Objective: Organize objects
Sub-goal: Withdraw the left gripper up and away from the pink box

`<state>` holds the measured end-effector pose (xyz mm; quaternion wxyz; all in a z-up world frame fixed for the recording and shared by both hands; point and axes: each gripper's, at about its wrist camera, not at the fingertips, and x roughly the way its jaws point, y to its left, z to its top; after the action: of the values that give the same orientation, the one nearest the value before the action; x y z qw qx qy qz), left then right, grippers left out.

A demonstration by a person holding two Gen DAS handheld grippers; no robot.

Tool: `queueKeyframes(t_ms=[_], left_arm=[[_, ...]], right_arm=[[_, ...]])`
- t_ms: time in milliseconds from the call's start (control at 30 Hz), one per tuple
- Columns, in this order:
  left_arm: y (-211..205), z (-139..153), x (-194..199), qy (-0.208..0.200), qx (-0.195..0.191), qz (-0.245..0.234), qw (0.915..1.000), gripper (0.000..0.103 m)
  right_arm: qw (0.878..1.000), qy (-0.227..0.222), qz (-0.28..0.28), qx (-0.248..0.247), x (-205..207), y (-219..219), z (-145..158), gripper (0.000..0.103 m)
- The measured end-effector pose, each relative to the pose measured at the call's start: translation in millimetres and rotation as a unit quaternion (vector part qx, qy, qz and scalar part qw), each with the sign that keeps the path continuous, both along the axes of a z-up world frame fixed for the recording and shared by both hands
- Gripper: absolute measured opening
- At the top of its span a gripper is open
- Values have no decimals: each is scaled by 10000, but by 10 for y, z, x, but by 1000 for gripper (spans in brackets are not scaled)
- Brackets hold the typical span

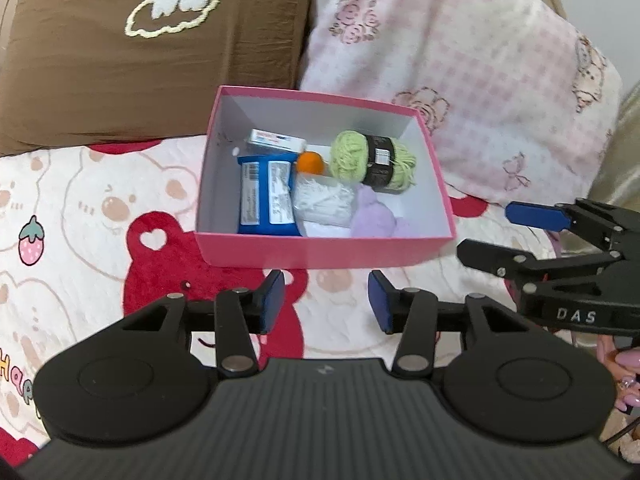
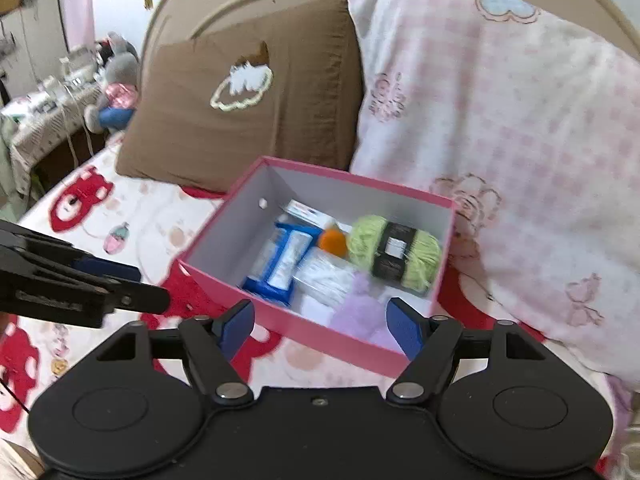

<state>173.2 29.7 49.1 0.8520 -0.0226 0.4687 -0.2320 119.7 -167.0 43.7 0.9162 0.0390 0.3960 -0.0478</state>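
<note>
A bed [image 1: 100,208] covered in a cream quilt printed with red bears carries everything here. At its head lean two pillows side by side: a pink checked pillow [image 1: 460,92] on the right and a brown pillow [image 1: 140,72] with a stitched cloud motif on the left. Just in front of them, touching or nearly touching the pillows' lower edges, sits an open pink box [image 1: 320,254] with a pale grey inside, resting flat on the quilt. The left claw [image 1: 326,304] hovers near the box's front wall, its blue pads parted with only quilt showing between them, so it is released and grasps nothing. The right claw [image 2: 320,326] hangs over the box's near right corner, its jaws spread wider, likewise released and empty; a hand [image 1: 624,376] shows beneath it at the edge of the left wrist view. Inside the box, a ball of light green yarn [image 1: 370,160] with a black label lies toward the back right. A blue packet [image 1: 266,200] bearing white labels lies along the left side, and beside it a white bundle [image 1: 324,202] in clear wrap. A lilac soft item [image 1: 376,216] fills the front right corner. A small white carton [image 1: 276,141] rests at the back, and a small orange ball [image 1: 308,162] sits between the carton and the yarn.
</note>
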Motion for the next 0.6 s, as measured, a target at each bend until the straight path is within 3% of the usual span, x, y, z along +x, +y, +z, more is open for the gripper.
queueKeyframes(t_ms=[233, 367, 533, 600], left_arm=[[-78, -55, -178, 104, 9, -61, 9999, 50], [-100, -103, -262, 193, 66, -107, 9997, 51], [-80, -81, -358, 116, 46, -15, 9999, 53], [-85, -71, -386, 101, -12, 2, 9999, 58]], right_arm=[[9997, 79, -63, 225, -182, 28, -42, 79], [9995, 99, -69, 279, -278, 38, -53, 90], [9993, 80, -159, 340, -399, 68, -54, 90], [9994, 50, -181, 306, -436, 78, -44, 91]])
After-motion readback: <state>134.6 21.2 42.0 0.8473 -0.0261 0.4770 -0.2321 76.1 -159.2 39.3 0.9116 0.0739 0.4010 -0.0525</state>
